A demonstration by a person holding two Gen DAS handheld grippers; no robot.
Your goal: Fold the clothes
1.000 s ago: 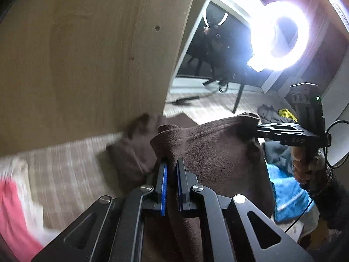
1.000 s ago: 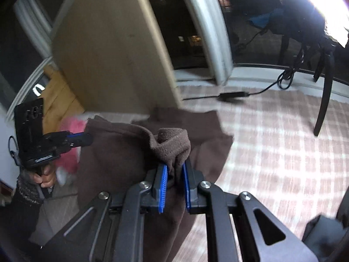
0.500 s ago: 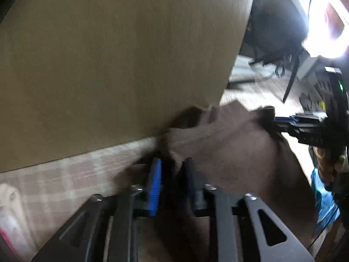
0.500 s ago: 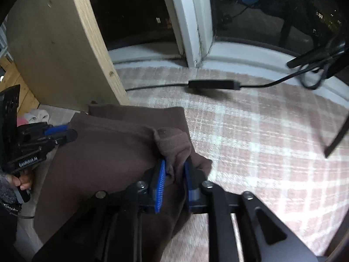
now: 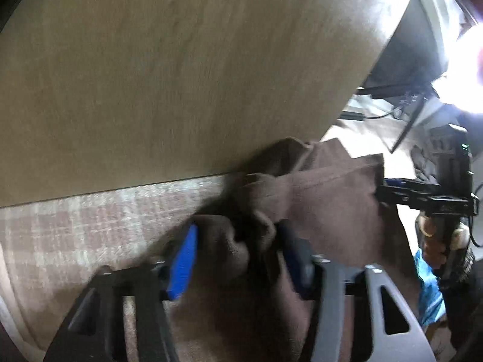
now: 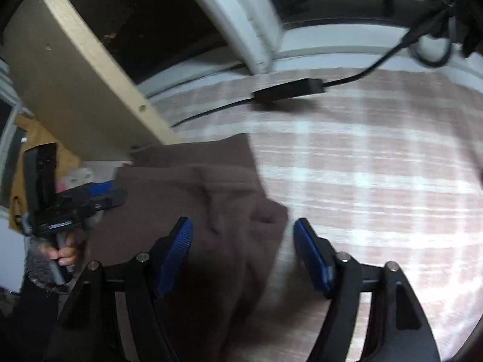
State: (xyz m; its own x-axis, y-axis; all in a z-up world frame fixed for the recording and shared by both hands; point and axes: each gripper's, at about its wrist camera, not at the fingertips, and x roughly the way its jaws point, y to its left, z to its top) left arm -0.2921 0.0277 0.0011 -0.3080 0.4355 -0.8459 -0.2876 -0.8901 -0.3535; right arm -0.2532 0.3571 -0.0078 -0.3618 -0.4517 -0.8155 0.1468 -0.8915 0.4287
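A brown fleece garment (image 5: 332, 205) lies doubled over on the plaid mat, its far edge against the wooden panel. My left gripper (image 5: 240, 259) is open, and a bunched corner of the cloth sits loose between its blue pads (image 5: 184, 259). My right gripper (image 6: 244, 253) is open too, its fingers spread wide over the garment's (image 6: 193, 187) right-hand corner. In the right wrist view the left gripper (image 6: 90, 199) shows at the cloth's left edge, held by a hand. The right gripper (image 5: 392, 190) appears at the cloth's right edge in the left wrist view.
A pale wooden panel (image 5: 181, 75) rises straight behind the garment. The plaid mat (image 6: 377, 181) stretches to the right, with a black power adapter and cable (image 6: 286, 92) near a white window frame (image 6: 250, 30). Blue cloth (image 5: 428, 286) and pink-white clothing (image 6: 75, 178) lie at the sides.
Both grippers, shut on the brown garment's corners a second ago, have swung forward and down towards the panel and opened. The cloth now lies folded over on the mat.
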